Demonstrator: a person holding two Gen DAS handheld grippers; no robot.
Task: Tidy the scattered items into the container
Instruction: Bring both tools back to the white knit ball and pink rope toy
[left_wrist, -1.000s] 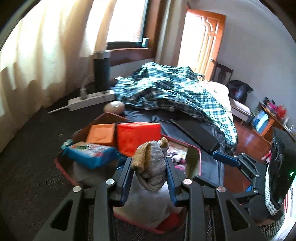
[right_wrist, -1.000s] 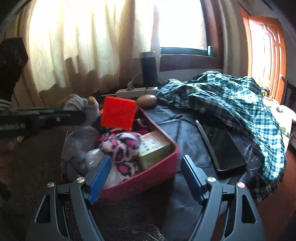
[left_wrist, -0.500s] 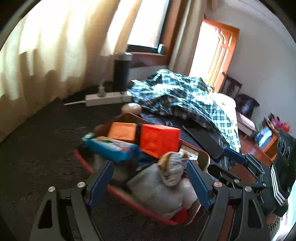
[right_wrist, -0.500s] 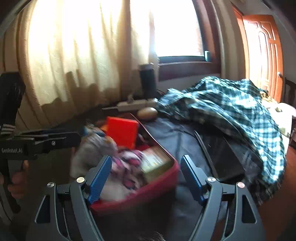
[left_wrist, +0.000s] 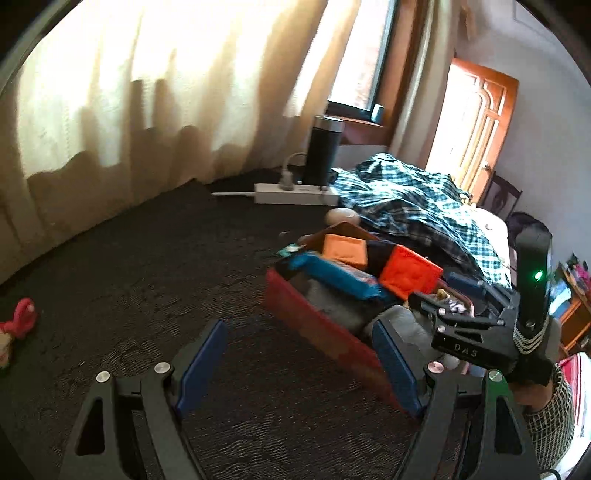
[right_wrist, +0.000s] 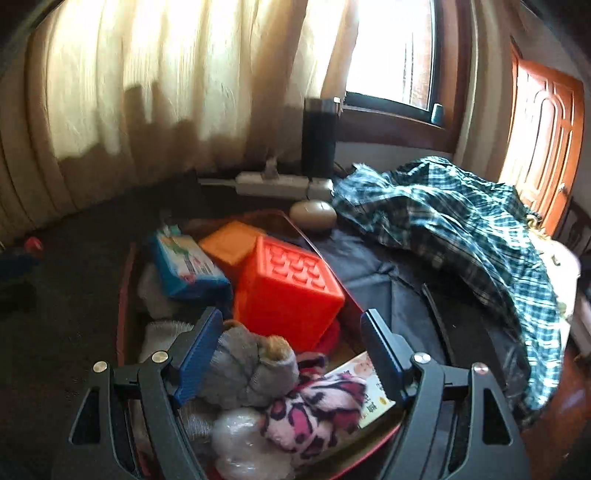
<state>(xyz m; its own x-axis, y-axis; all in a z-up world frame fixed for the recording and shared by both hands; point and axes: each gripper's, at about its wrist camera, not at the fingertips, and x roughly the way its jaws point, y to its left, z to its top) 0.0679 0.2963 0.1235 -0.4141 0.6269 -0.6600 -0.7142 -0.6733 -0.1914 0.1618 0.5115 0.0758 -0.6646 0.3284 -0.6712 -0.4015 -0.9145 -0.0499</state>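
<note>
The red container sits on the dark carpet, filled with a red block, an orange block, a blue wipes pack, a grey sock bundle, pink leopard fabric and a booklet. My left gripper is open and empty, over the carpet left of the container. My right gripper is open and empty, above the container's near end; it also shows in the left wrist view. A red toy lies on the carpet at far left.
A white power strip and a black tumbler stand by the curtain. A beige oval object lies behind the container. A plaid blanket and dark fabric lie to the right.
My left gripper opened, dropped the grey sock bundle into the container and swung left over the carpet. My right gripper moved over the container.
</note>
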